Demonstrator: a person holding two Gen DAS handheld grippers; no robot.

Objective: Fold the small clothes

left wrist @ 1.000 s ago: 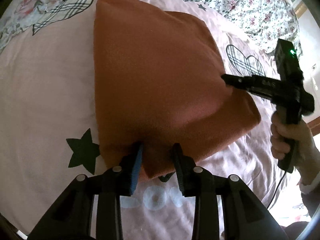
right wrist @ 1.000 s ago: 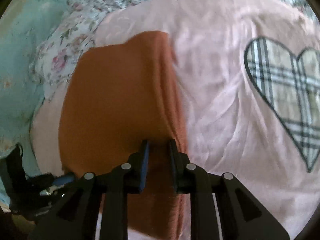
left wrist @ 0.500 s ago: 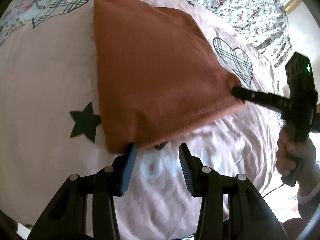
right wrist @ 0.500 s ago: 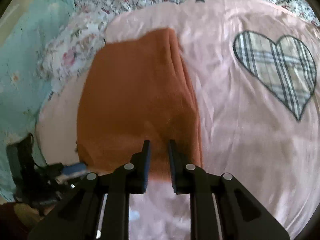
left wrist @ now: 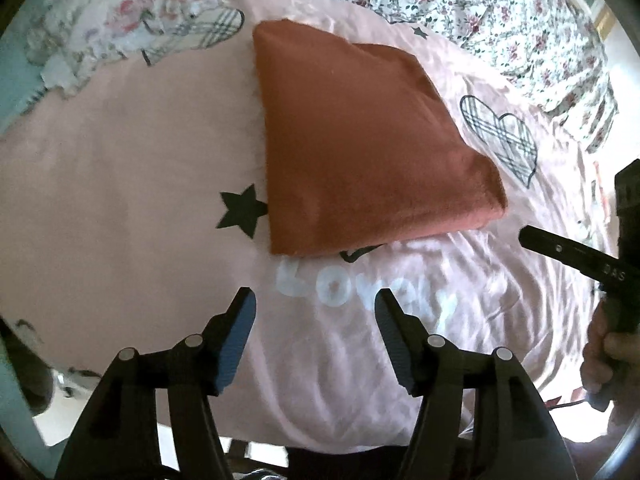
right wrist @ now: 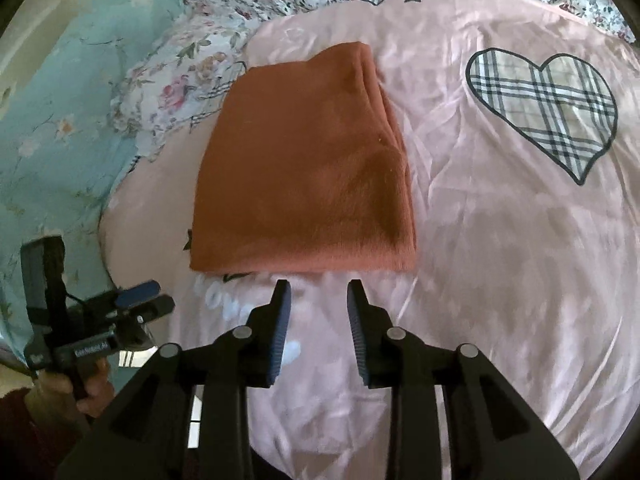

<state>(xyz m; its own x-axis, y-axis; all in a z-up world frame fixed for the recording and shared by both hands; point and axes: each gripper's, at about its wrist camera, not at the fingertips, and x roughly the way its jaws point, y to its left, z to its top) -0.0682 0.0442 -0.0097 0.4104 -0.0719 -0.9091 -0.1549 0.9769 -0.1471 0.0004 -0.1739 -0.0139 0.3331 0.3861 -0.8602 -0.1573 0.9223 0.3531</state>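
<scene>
A folded rust-orange garment (left wrist: 360,152) lies flat on the pink bedspread (left wrist: 120,200); it also shows in the right wrist view (right wrist: 304,176). My left gripper (left wrist: 312,320) is open and empty, a short way back from the garment's near edge. My right gripper (right wrist: 318,300) is open and empty, just short of the garment's near edge. The right gripper also shows at the right edge of the left wrist view (left wrist: 576,256), and the left gripper at the lower left of the right wrist view (right wrist: 140,300).
The pink bedspread carries a plaid heart (right wrist: 548,96), a black star (left wrist: 240,216) and white lettering (left wrist: 360,292). A floral quilt (left wrist: 480,8) lies behind it and a light blue cover (right wrist: 60,120) to the left. The bed's near edge is below my grippers.
Both grippers let go of the orange garment, opened and drew back from it. The garment now lies folded and flat on the bedspread.
</scene>
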